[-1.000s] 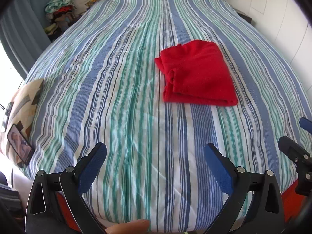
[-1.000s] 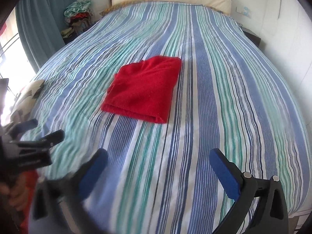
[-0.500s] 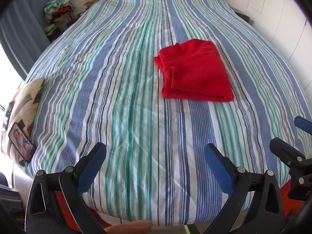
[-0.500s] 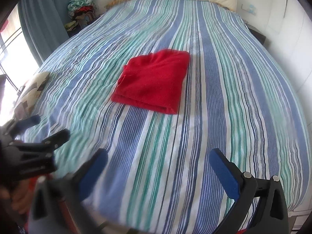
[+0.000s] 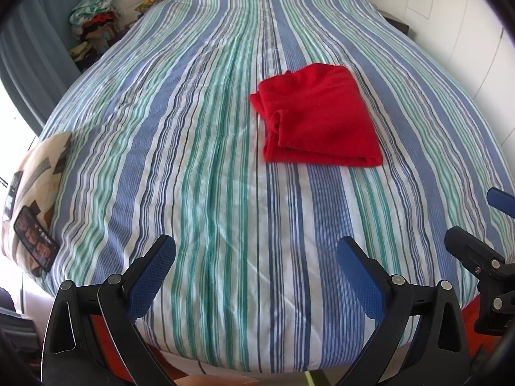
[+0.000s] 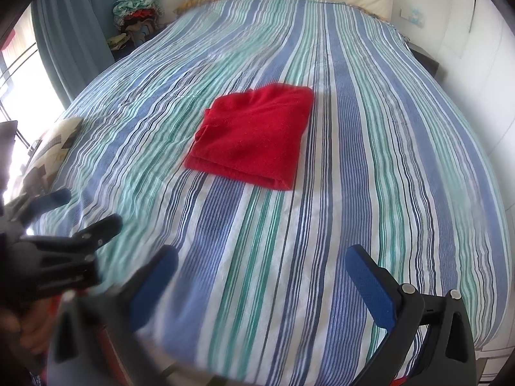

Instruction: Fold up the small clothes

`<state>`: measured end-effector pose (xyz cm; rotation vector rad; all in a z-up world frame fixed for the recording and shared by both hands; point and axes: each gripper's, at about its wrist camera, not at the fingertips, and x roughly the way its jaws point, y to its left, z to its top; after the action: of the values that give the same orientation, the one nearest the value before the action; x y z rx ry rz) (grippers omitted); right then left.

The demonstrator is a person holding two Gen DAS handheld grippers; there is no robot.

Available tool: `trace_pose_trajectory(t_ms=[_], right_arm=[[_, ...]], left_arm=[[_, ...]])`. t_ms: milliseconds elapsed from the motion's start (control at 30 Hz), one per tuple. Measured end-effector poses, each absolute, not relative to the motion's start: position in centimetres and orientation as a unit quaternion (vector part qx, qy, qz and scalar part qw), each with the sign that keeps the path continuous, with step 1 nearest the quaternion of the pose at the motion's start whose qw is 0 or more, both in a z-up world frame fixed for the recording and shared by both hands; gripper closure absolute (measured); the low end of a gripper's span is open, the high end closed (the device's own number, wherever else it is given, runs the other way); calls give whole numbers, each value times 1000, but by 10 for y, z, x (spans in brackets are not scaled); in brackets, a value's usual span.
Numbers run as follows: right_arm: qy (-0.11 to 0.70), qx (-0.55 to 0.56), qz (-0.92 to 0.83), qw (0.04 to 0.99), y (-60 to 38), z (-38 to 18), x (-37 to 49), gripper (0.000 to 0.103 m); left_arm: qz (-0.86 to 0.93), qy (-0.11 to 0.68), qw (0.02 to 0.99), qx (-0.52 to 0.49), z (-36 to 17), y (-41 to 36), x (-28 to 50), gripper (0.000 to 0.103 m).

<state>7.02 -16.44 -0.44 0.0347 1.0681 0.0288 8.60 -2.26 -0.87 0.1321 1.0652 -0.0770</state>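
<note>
Daylight floods my feeds from the window [image 6: 13,74] on the left, blown out to white there. The striped bedspread [image 5: 225,160] is brightly and evenly lit, with only soft shadows in its wrinkles. Both fisheye lenses bow the stripes outward and darken the corners to black. My left view is sharp throughout. In my right view the left gripper [image 6: 48,222] and the near left finger [image 6: 151,286] smear with motion blur, while the right finger stays crisp.
</note>
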Motion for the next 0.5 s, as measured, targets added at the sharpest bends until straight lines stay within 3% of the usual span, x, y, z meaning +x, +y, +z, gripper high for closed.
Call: trace_pose_trajectory(t_ms=[500], right_arm=[[506,16,14,862,-164,-3,71,1]], left_arm=[[-41,502,862,53,-4,-21,84,2]])
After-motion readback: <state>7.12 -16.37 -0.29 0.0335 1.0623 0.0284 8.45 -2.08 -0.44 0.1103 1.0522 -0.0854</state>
